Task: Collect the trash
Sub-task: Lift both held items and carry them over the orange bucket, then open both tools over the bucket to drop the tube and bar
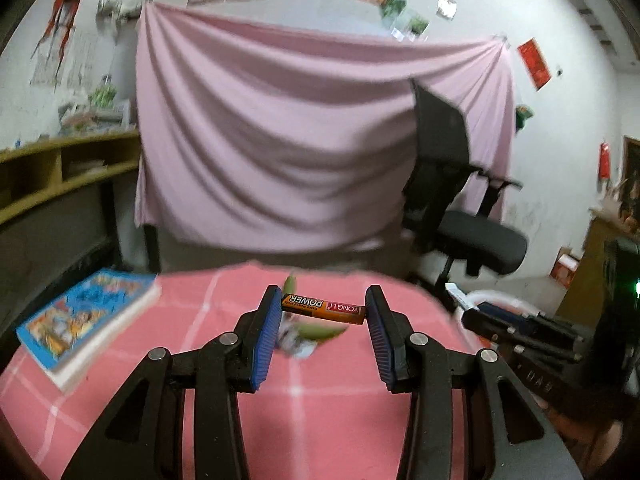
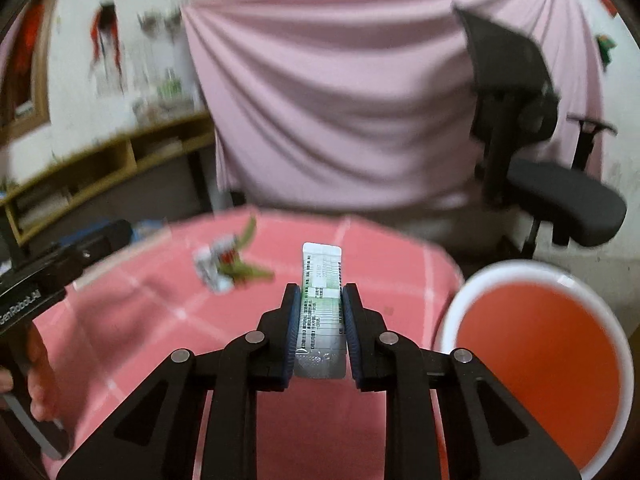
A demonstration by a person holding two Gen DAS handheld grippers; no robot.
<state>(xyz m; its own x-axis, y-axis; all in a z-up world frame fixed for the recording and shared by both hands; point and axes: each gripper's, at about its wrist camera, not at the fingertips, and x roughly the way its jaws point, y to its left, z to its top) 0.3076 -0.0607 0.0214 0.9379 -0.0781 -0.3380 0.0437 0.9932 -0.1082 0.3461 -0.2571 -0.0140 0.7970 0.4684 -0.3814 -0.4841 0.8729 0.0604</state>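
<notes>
On the pink checked tablecloth [image 1: 320, 420] we go left to right. Far left in the left wrist view, a blue comic-cover book [image 1: 86, 320] lies flat near the table's edge. Mid-frame, our left gripper [image 1: 323, 310] is clamped on an orange and black battery [image 1: 324, 309], which spans crosswise between the blue pads, end to end, lifted clear of the cloth. Under it on the cloth sits a blurred scrap pile: a crumpled wrapper with green pods [image 1: 308, 334]. Further right, the right gripper's black body shows beside the table edge, with the white rim of a bin [image 1: 496, 296] behind it. Black office chair [image 1: 460, 200] stands beyond, in front of a draped pink sheet [image 1: 300, 140].

Right wrist view, same order: a hand [image 2: 38, 380] on the left gripper's handle at far left, then the scrap pile on the cloth, well apart from our jaws. Centre, the right gripper [image 2: 320, 312] pinches a silvery foil blister strip [image 2: 321, 304] by its long edges; the strip sticks out forward past the fingertips, printed side up. Right of it, just off the table edge and lower, is the bin with its white rim [image 2: 612, 320] and red inside, mouth open.
</notes>
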